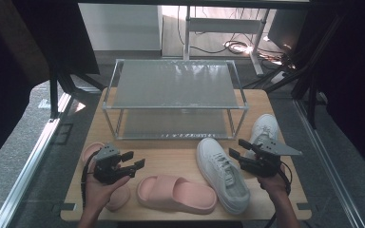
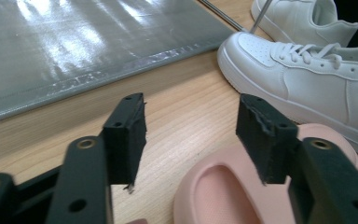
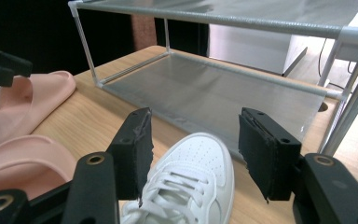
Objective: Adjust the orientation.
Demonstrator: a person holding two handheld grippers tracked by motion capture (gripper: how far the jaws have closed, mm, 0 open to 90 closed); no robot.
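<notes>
White sneaker (image 1: 222, 174) just beside the open, empty right hand-held gripper (image 1: 237, 148), untouched.

Your table (image 1: 171, 159) is carrying a rack (image 1: 173, 99) beyond the claws, two slides (image 1: 176, 192) and two sneakers (image 1: 223, 173) between them.

The high view is looking forward and down over the light wooden table (image 1: 171, 159). Both gripper views are riding low and close, each facing the two-tier metal-framed shelf rack (image 2: 84, 46) (image 3: 223, 93), sharing the near white lace-up sneaker (image 2: 307, 88) (image 3: 191, 177).
</notes>
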